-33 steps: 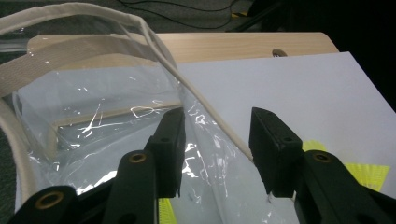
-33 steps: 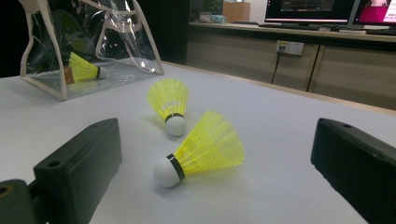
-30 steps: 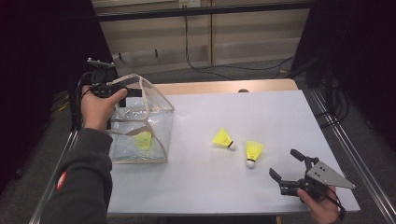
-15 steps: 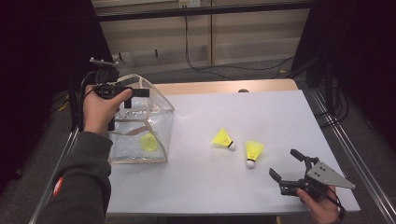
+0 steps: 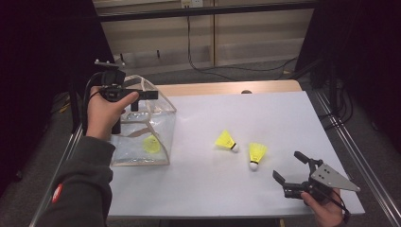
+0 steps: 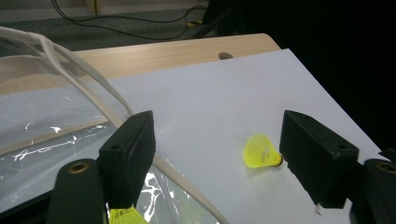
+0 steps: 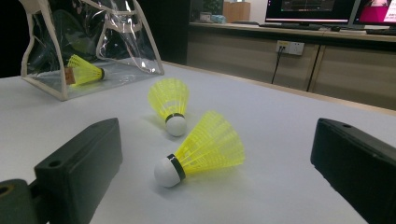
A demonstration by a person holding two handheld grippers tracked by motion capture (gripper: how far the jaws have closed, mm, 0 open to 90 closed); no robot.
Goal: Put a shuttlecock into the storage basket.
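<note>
Item 1: clear plastic bag, serving as the landmark. It is standing open-topped near the left edge of the white bench, its cream-trimmed rim facing upward.

Item 2: shuttlecock in the bag, yellow. It is lying on its side on the bag's floor, seen through the clear wall; from the right gripper view it is lying behind the bag's near wall.

Item 3: near shuttlecock, yellow with a white cork. It is lying on the bare bench to the right of the bag, well apart from it, cork pointing away from the bag.

Item 4: far shuttlecock, same make. It is lying just beyond the near shuttlecock, farther from the bag, cork toward the bench's front edge.

Item 5: left tongs, held in the left hand. They are hovering over the bag's rim, jaws spread with nothing between them; the jaws have just been opening.

Item 6: right tongs, held in the right hand. They are resting low at the front right corner of the bench, far from the bag, jaws spread wide and pinching nothing, facing the two loose shuttlecocks.
</note>
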